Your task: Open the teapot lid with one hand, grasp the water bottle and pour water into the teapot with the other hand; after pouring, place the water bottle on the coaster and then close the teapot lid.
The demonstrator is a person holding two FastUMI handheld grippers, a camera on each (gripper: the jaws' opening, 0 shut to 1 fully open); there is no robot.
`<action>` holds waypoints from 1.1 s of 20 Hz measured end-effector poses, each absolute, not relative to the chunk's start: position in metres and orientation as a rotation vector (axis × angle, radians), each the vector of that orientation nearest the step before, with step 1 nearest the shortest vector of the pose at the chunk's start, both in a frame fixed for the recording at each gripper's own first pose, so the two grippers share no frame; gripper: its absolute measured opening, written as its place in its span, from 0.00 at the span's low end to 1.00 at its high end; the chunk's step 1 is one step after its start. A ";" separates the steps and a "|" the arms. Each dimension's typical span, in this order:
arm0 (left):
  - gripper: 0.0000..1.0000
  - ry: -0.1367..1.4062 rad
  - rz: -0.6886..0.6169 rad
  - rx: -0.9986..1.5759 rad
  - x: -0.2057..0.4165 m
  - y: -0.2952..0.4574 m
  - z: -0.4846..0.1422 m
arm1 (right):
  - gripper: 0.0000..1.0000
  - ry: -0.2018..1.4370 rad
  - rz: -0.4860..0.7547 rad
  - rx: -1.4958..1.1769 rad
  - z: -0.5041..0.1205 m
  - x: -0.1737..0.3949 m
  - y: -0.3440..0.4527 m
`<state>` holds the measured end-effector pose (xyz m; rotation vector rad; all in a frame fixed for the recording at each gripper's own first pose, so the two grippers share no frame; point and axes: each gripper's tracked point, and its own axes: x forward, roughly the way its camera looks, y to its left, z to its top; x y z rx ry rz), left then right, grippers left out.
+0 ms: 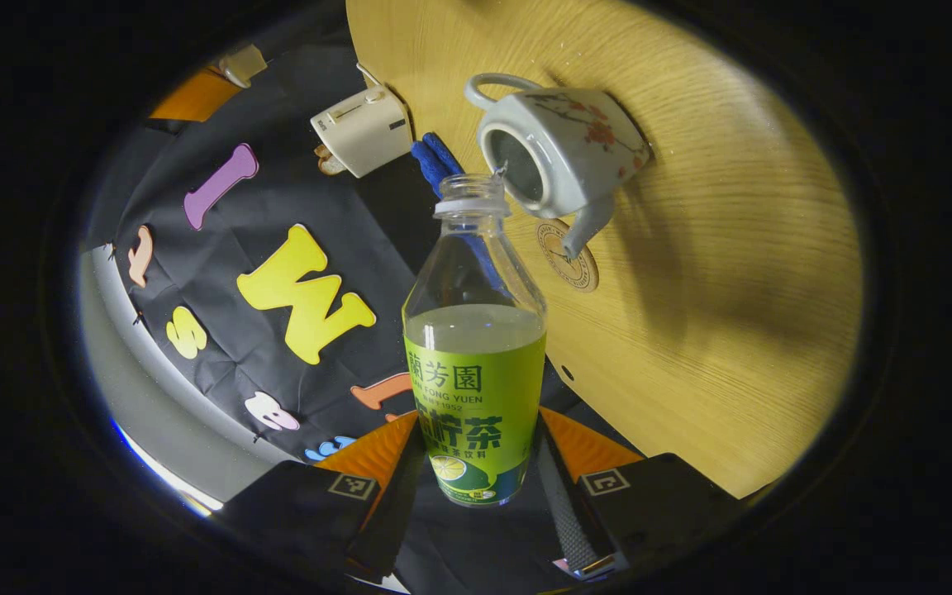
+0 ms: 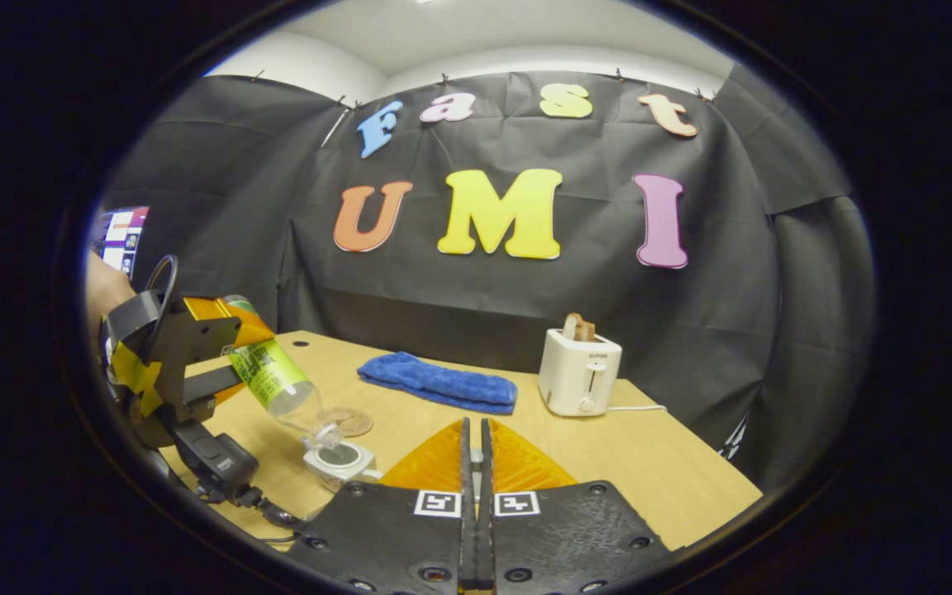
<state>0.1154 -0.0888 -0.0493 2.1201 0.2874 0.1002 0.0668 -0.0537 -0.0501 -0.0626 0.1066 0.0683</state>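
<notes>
- Left gripper (image 1: 476, 487): both fingers clamped on the lower body of the clear plastic water bottle w/ green label (image 1: 476, 388); bottle uncapped, pale liquid up to about the label's top edge.
- In the right gripper view that same gripper (image 2: 232, 376) sits at far left, held by a hand (image 2: 104, 289); bottle (image 2: 273, 380) tilted steeply, neck down, mouth right at the teapot's opening.
- White ceramic teapot w/ red flower print (image 1: 563, 149): lid off, round opening dark inside, loop handle on the far side from the spout; stands on the light wood-grain table (image 1: 732, 289). In the right gripper view the teapot (image 2: 340, 459) is just left of the right gripper's fingers.
- Round tan coaster (image 1: 568, 258): flat on table, just beside the teapot's spout; bare.
- Right gripper (image 2: 473, 463): fingers pressed together, no gap. Can't tell if the lid is pinched between them.
- Blue folded towel (image 2: 439, 382): on table behind the coaster, towards the wall.
- White toaster w/ toast in slot (image 2: 579, 372): right of towel, near table's back edge.
</notes>
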 end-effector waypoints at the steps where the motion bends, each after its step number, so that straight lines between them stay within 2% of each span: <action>1: 0.75 0.286 0.105 2.126 0.115 -0.089 -0.048 | 0.00 0.107 0.069 -0.066 -0.051 0.067 -0.053; 22: 0.75 0.238 0.167 2.263 0.120 -0.101 -0.024 | 0.00 0.077 0.057 -0.069 -0.043 0.065 -0.061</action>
